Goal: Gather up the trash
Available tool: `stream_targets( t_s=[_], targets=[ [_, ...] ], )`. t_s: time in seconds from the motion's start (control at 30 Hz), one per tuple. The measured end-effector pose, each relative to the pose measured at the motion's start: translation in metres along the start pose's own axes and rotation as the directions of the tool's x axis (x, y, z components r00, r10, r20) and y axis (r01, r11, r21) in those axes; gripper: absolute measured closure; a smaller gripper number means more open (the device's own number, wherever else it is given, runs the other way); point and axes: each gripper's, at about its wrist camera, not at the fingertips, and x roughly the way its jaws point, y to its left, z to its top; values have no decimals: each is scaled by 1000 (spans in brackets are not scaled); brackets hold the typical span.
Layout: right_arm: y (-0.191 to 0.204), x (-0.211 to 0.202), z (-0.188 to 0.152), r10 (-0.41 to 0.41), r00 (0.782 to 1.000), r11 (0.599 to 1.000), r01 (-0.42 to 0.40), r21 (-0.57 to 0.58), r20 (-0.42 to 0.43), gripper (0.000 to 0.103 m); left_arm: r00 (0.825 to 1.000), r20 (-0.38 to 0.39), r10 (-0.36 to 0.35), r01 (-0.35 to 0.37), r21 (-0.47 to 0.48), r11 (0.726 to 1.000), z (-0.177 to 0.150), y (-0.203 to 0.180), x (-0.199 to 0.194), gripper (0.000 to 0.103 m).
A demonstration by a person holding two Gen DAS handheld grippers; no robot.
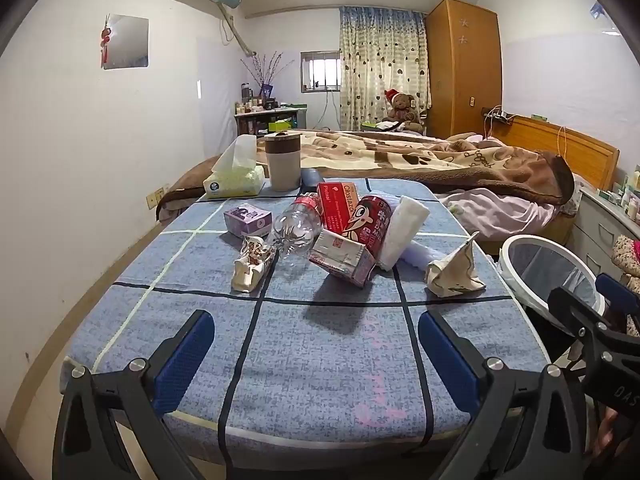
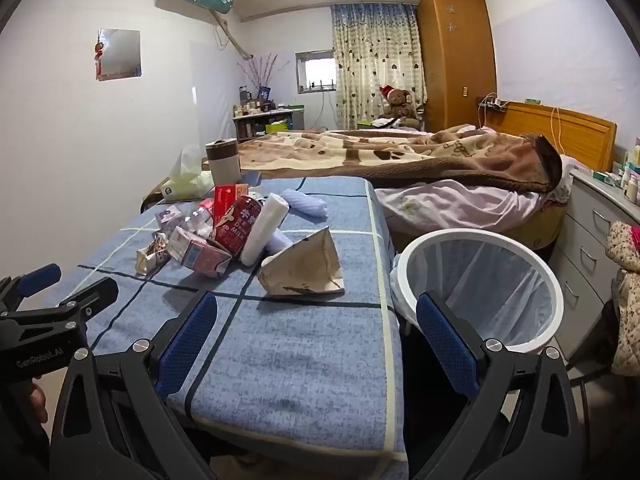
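Note:
A heap of trash lies mid-table: a clear plastic bottle point(image 1: 294, 226), a red milk can point(image 1: 370, 220), a red box point(image 1: 338, 204), a pink carton point(image 1: 340, 258), a white roll point(image 1: 402, 236), a crumpled wrapper point(image 1: 252, 266) and a beige paper bag point(image 1: 456, 270). My left gripper point(image 1: 316, 356) stands open and empty above the near table edge, well short of the heap. My right gripper point(image 2: 316, 340) is open too, straddling the table's right edge, with the paper bag point(image 2: 308, 264) ahead and the white bin point(image 2: 404, 264) beside it.
A tissue box point(image 1: 234, 182), a lidded cup point(image 1: 283, 162) and a small purple box point(image 1: 247, 220) sit at the back left of the blue tablecloth point(image 1: 320, 380). A bed point(image 2: 440, 160) lies behind. Drawers point(image 2: 588, 240) stand right of the bin.

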Motion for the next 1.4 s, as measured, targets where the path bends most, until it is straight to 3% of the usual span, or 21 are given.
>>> stream_targets(
  t_s=[1.4],
  targets=[
    [6, 2, 2, -5, 1000, 1000, 5, -8, 1, 1, 1000, 11, 4, -4, -11, 1000, 5, 2, 1, 0]
  ],
)
